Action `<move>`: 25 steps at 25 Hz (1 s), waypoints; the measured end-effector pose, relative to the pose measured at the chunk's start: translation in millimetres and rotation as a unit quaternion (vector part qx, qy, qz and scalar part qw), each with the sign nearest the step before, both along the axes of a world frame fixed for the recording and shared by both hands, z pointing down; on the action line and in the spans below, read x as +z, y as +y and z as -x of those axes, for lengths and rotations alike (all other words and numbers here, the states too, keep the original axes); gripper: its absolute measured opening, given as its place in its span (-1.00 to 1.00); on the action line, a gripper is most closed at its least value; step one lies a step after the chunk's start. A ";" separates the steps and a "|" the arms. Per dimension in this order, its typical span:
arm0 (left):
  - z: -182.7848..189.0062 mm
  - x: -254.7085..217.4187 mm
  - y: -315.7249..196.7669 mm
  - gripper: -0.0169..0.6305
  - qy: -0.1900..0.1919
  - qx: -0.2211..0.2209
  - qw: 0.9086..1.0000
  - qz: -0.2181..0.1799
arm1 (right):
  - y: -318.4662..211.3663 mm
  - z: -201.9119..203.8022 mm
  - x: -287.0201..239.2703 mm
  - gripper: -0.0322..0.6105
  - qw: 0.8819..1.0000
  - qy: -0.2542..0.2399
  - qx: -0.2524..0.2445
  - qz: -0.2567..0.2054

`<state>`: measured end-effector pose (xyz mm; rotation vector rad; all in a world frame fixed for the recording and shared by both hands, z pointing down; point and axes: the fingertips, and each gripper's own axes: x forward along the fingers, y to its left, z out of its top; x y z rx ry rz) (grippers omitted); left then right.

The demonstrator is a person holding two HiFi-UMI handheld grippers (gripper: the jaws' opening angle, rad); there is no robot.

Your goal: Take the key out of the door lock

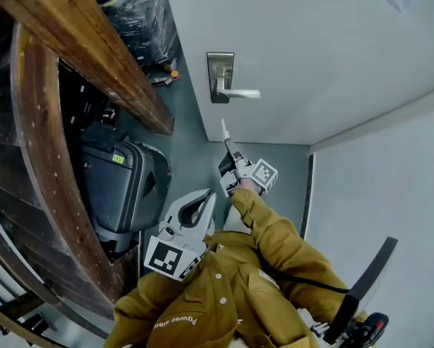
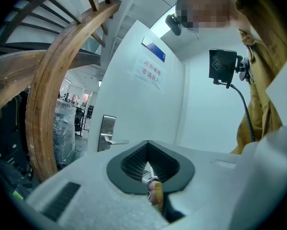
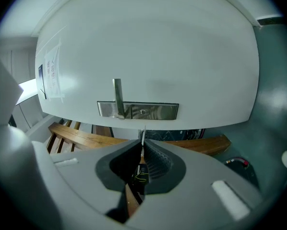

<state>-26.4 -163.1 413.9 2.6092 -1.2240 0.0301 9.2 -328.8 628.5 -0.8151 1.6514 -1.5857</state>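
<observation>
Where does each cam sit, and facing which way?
Head view: on the person's head, aimed steeply down at the white door and its silver lock plate with lever handle; shows mustard-yellow jacket sleeve, left tool, right tool.
Left gripper view: on the left tool, jaws together, facing the door past a curved wooden stair rail; sleeve at right.
Right gripper view: on the right tool, shut on a thin silvery key, facing the lock plate, rolled sideways.
Shared: all three show the lock plate.

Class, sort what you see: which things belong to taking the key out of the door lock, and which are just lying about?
Job in hand: key, gripped by the right tool; lock plate; door handle.
Just lying about: dark suitcase; wooden stair rail; plastic-wrapped goods.
</observation>
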 end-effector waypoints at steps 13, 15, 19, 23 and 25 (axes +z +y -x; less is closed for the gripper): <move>-5.2 -5.4 0.1 -0.95 0.007 0.019 1.000 -0.011 | 51.3 -35.6 -142.2 -0.82 0.958 0.187 -0.048 -0.212; -4.8 -6.8 -0.9 -0.95 0.008 0.019 1.000 -0.013 | 63.8 -40.9 -160.7 -0.82 0.940 0.233 -0.049 -0.245; -4.6 -4.0 -1.3 -0.95 0.007 0.019 1.000 -0.014 | 86.0 -50.7 -178.4 -0.82 0.904 0.318 -0.040 -0.284; -4.3 -1.3 -1.0 -0.95 0.007 0.019 1.000 -0.015 | 100.4 -60.9 -183.6 -0.82 0.870 0.396 -0.022 -0.292; -3.6 -1.4 -2.4 -0.95 0.008 0.019 1.000 -0.014 | 105.7 -61.9 -186.6 -0.82 0.856 0.425 -0.019 -0.294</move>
